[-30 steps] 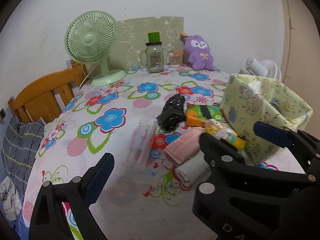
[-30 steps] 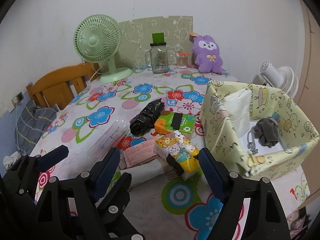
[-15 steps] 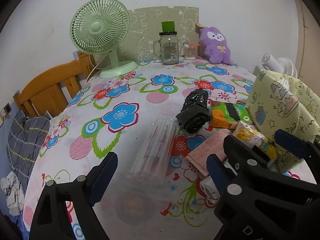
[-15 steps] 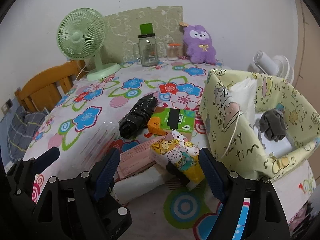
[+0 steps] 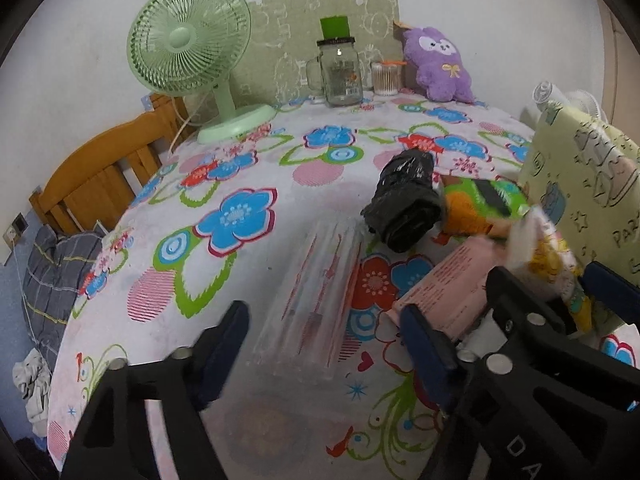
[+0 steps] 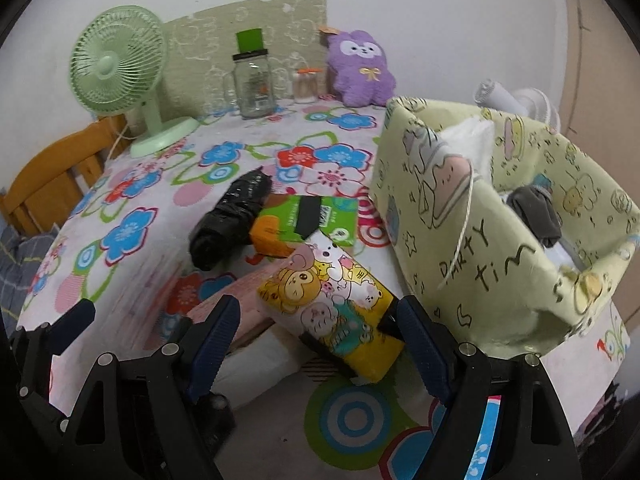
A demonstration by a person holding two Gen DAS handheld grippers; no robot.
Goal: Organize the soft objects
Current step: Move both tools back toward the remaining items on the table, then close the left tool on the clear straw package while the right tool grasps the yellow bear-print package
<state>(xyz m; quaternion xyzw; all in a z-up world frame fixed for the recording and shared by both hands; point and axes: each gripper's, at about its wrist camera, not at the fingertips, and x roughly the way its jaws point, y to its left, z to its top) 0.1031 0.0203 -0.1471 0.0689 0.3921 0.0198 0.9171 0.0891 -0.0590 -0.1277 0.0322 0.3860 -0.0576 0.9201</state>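
Note:
My right gripper [image 6: 318,334] is open, its fingers on either side of a yellow cartoon tissue pack [image 6: 332,312] on the table. My left gripper [image 5: 324,334] is open, just in front of a clear plastic packet [image 5: 316,292]. Beside them lie a pink pack [image 5: 444,292], a black rolled bag [image 6: 230,220], a green-orange pack [image 6: 308,220] and a white roll [image 6: 260,360]. The yellow-green fabric basket [image 6: 480,248] stands to the right and holds a white pack [image 6: 472,140] and a grey cloth [image 6: 538,212].
A green fan [image 5: 192,52], a glass jar [image 5: 340,72], a small cotton-swab jar [image 5: 386,78] and a purple plush [image 5: 438,66] stand at the table's far edge. A wooden chair [image 5: 92,184] is at the left. A white fan [image 6: 516,100] stands behind the basket.
Both grippers have moved forward and lower toward the pile. The tissue pack now lies between the right gripper's fingers, and the clear packet is close in front of the left gripper.

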